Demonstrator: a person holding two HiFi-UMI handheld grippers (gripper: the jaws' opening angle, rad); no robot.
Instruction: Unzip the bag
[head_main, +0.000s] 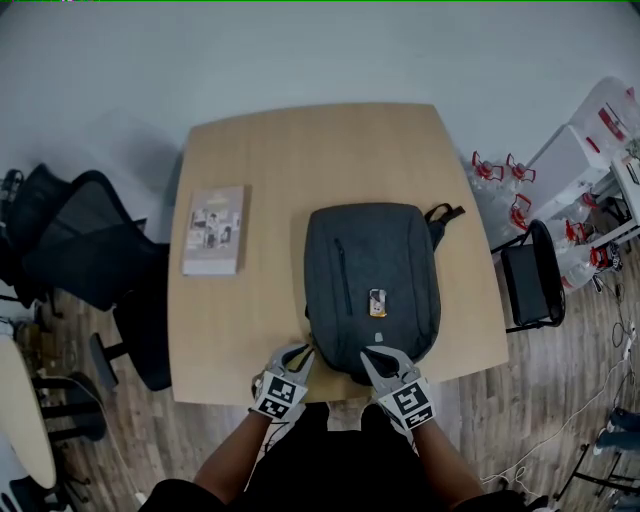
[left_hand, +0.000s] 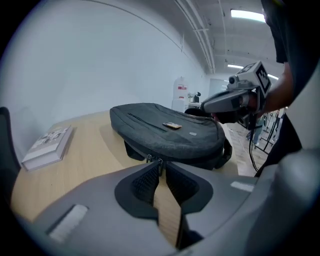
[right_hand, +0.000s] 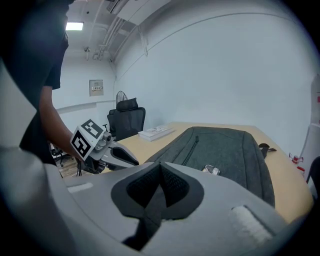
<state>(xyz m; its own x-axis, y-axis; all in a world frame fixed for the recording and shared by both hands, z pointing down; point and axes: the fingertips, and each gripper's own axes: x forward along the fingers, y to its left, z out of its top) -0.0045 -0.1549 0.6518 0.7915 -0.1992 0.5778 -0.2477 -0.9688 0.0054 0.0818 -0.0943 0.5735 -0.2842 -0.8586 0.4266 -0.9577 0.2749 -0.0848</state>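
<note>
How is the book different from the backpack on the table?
The book is small, thin and pale; the backpack is much bigger, puffy and dark grey. The book has straight edges and corners; the backpack is rounded. The book lies on the left side; the backpack lies to its right, reaching the near edge. Both lie flat on the wooden table.

The bag (head_main: 372, 270) is charcoal grey, the table (head_main: 270, 150) pale wood-grain, the chair (head_main: 80, 240) black.

Left gripper (head_main: 303, 352) and right gripper (head_main: 372, 356) hold jaws closed.
</note>
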